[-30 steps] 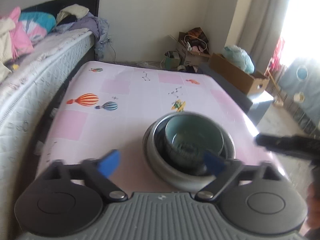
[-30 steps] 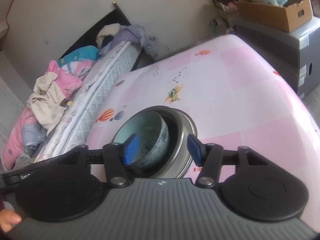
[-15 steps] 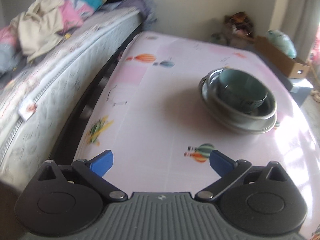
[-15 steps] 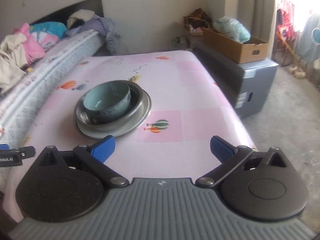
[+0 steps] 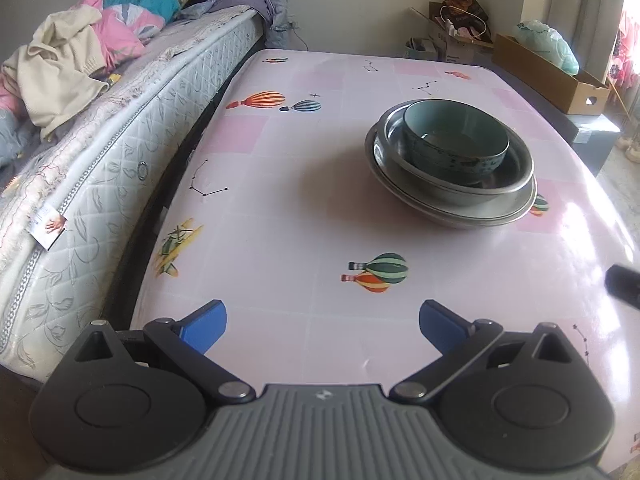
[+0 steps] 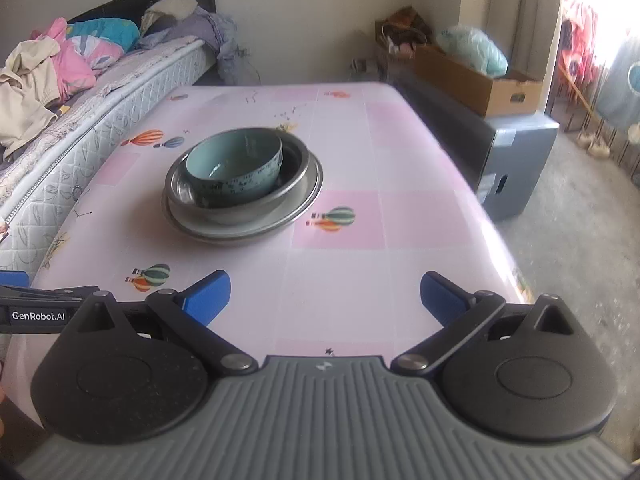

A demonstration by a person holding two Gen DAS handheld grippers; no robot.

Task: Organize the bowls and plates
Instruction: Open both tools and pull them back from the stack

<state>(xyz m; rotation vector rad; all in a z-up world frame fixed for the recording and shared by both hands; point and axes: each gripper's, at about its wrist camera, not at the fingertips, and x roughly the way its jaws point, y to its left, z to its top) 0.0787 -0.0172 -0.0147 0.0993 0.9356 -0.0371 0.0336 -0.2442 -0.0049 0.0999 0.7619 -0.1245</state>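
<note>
A teal ceramic bowl (image 5: 456, 142) (image 6: 236, 166) sits nested in a steel bowl (image 5: 456, 188) (image 6: 240, 208), which rests on a steel plate (image 5: 472, 216) (image 6: 224, 234) on the pink table (image 5: 300, 208) (image 6: 380, 208). My left gripper (image 5: 322, 326) hangs open over the table's near part, well short of the stack, nothing between its blue fingers. In the right wrist view my right gripper (image 6: 325, 294) is also open and empty, back from the stack near the front edge. The left gripper's tip shows at that view's left edge.
A mattress (image 5: 100, 152) piled with clothes (image 5: 76, 52) runs along the table's left side. A dark cabinet (image 6: 508, 160) with a cardboard box (image 6: 476, 84) stands right of the table, bare floor beyond. Bags and boxes (image 5: 456, 28) sit by the far wall.
Both grippers have drawn back from the stack toward the table's near edge. The right gripper's jaws, which stood around the teal bowl's rim, have spread wide and left it in the steel bowl.
</note>
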